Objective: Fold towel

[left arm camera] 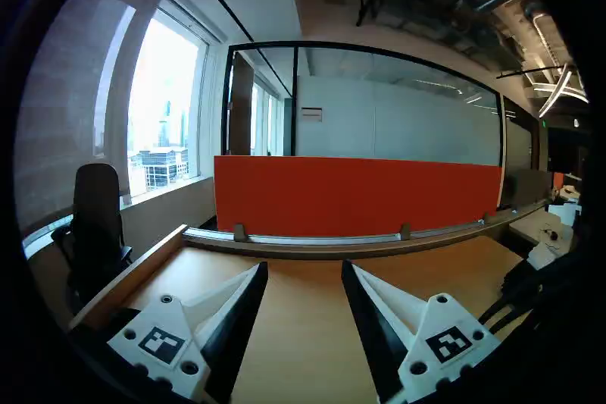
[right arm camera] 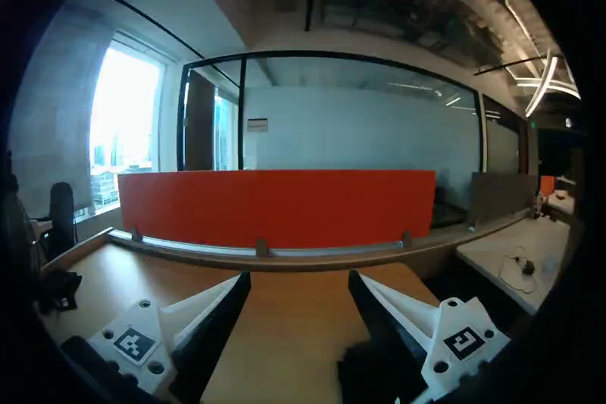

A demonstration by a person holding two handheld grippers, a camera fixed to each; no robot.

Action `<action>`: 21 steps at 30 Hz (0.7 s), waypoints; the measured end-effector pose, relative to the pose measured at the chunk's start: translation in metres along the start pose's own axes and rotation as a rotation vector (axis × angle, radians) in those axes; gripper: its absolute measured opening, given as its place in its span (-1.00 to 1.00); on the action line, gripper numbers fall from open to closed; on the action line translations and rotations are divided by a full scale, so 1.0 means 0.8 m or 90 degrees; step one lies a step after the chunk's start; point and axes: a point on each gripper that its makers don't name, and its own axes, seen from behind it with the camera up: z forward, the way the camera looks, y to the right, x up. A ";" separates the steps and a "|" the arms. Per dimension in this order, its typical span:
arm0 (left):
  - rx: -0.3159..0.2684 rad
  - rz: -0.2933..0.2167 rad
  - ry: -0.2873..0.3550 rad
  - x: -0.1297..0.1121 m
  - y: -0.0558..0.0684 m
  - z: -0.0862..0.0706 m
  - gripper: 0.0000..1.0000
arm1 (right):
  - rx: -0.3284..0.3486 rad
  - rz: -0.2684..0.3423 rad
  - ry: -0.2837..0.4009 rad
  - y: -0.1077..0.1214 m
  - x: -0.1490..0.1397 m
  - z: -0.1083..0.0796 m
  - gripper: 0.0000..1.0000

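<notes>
The wooden desk (left arm camera: 303,313) ran pale brown and smooth to its far edge, where a grey rail (left arm camera: 303,239) lay along it and held an orange screen (left arm camera: 356,195) upright. A raised wooden lip bounded its left side. To the right stood a separate white desk (right arm camera: 515,248) — a small dark item (right arm camera: 525,266) with a thin cable lay on it.

Riding the left gripper (left arm camera: 303,264) and right gripper (right arm camera: 299,275), both views sit low over the wooden desk (left arm camera: 303,328), facing level toward the orange divider (left arm camera: 356,195) (their shared backdrop); the left gripper view is closer to the window (left arm camera: 163,127), the right gripper view to the white desk (right arm camera: 523,252).
</notes>
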 end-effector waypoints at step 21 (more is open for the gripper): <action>-0.009 -0.009 0.003 -0.008 -0.005 -0.001 0.42 | 0.024 -0.002 0.000 -0.061 0.010 0.002 1.00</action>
